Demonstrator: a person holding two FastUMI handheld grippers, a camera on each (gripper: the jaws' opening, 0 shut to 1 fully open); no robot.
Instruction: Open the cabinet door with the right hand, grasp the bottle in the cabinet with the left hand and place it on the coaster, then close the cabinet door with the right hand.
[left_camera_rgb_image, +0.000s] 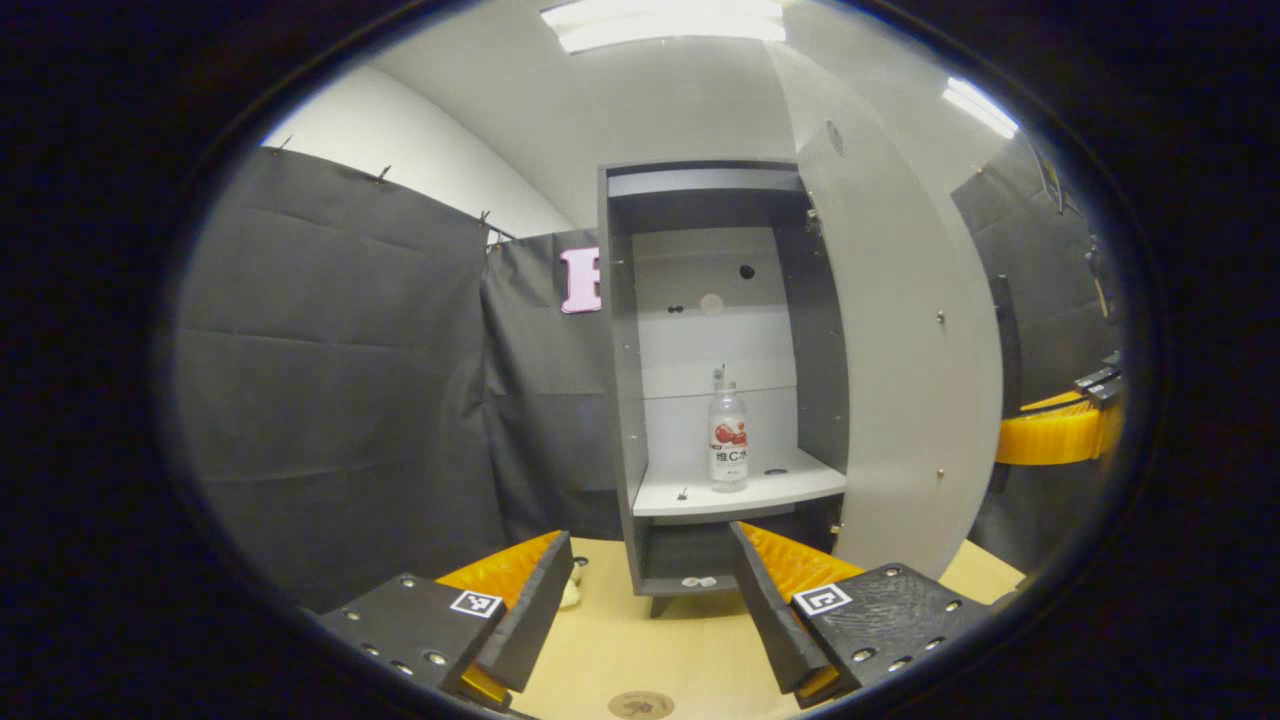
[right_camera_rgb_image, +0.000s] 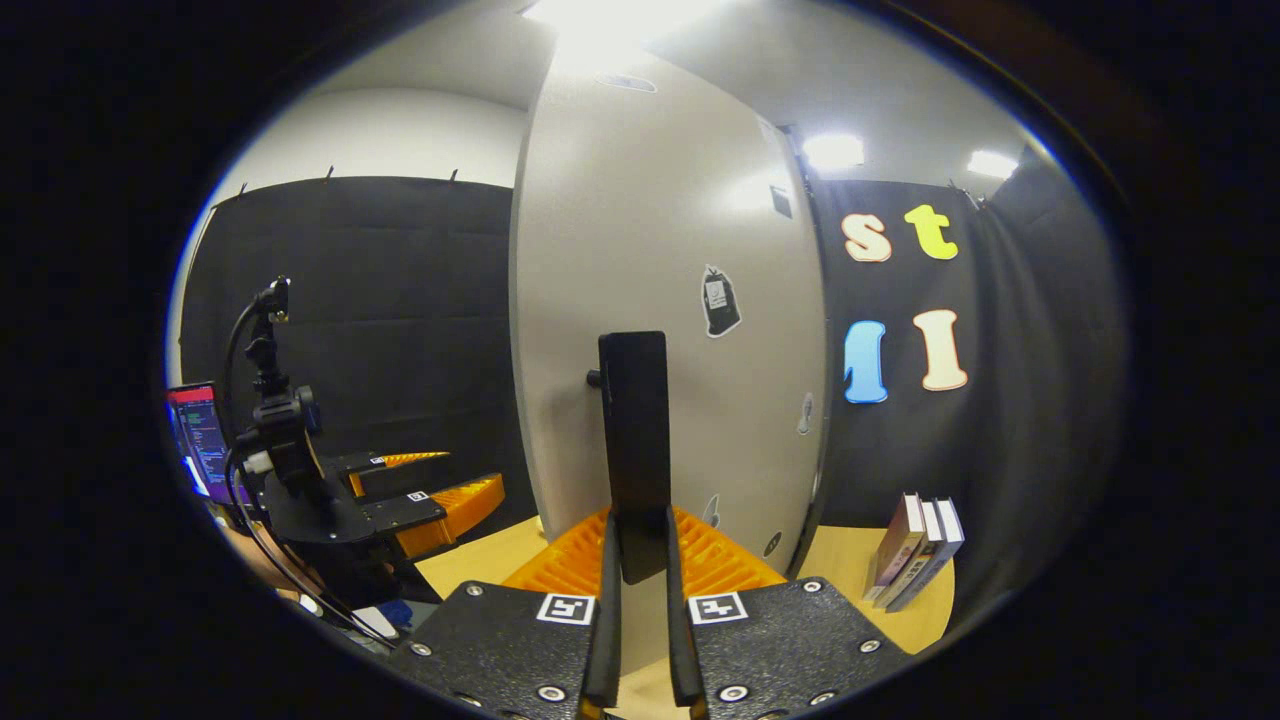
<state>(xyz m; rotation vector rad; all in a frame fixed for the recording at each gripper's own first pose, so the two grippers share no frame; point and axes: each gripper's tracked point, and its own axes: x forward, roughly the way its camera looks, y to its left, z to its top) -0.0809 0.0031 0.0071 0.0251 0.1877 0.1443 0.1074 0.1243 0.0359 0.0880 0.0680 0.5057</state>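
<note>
The cabinet door (left_camera_rgb_image: 900, 380) stood swung wide at the moment pictured, leaving the clear drink bottle (left_camera_rgb_image: 728, 440) exposed on the middle shelf (left_camera_rgb_image: 790, 488) of the grey cabinet (left_camera_rgb_image: 622, 400). In the left gripper view the bottle lay dead ahead, at about twelve o'clock above the left gripper (left_camera_rgb_image: 650, 600), upright with its long axis vertical and its cap at the top. It stood well apart from the fingers, which framed the cabinet's lower section. That gripper was spread wide and held nothing, its gap seemingly ample for the bottle's body. A round coaster (left_camera_rgb_image: 640, 705) sat on the light wooden tabletop (left_camera_rgb_image: 600, 640) at six o'clock, just below the open fingers.

In the right gripper view the right gripper (right_camera_rgb_image: 640, 560) was pressed together on the dark vertical door handle (right_camera_rgb_image: 634, 440), both fingers pinching its lower end while the handle rose toward twelve o'clock against the pale door face. The other gripper (right_camera_rgb_image: 420, 505) showed at about nine o'clock, open and pointed toward the cabinet's interior. A few books (right_camera_rgb_image: 915, 550) leaned at four o'clock.

By the look of it, the opening step was done or nearly so. The left gripper was the nearer to the bottle, and the coming move appeared to call for a straight advance and a slight rise to bring the fingers either side of the bottle's waist.
</note>
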